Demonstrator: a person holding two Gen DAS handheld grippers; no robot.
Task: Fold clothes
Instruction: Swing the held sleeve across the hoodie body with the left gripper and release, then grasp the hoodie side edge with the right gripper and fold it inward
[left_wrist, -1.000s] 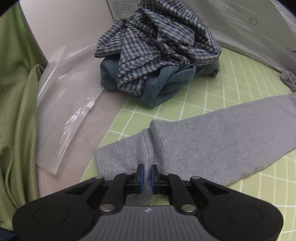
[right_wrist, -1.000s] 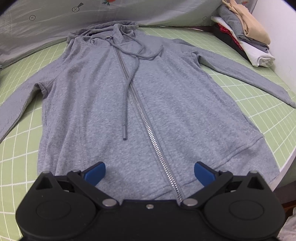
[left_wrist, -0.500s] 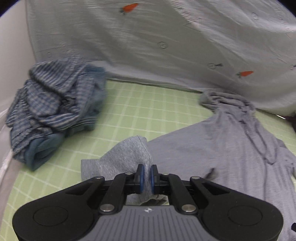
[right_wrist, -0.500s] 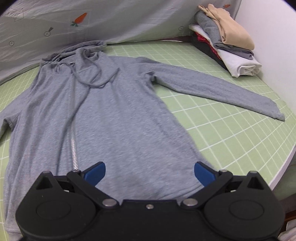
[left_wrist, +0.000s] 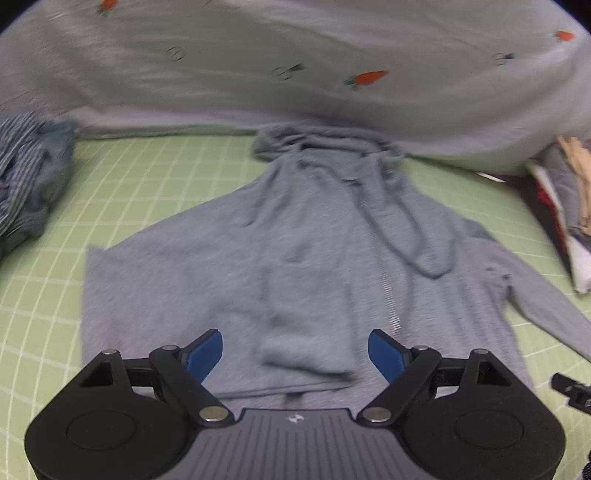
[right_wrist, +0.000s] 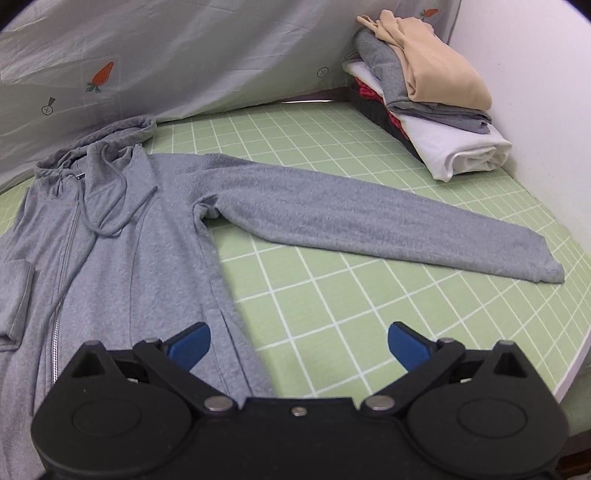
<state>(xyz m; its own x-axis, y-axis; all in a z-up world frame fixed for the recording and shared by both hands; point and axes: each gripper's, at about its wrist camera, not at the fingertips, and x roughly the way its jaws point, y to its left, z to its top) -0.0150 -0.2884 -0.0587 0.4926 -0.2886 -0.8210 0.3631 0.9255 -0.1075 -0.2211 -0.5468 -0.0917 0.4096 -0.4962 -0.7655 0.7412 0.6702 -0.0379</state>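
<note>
Hoodie (left_wrist: 303, 258) lies zipped on mat (right_wrist: 332, 295), one sleeve (right_wrist: 369, 221) outstretched.

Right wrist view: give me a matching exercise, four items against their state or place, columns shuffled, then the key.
Column 1:
1. grey zip-up hoodie
2. hoodie's outstretched sleeve
3. stack of folded clothes
4. right claw

Column 2:
A. open, holding nothing
B. piled by the white wall
C. lying front up, zipper closed
D. stretched flat across the green grid mat

Pairs: 1-C, 2-D, 3-B, 4-A
</note>
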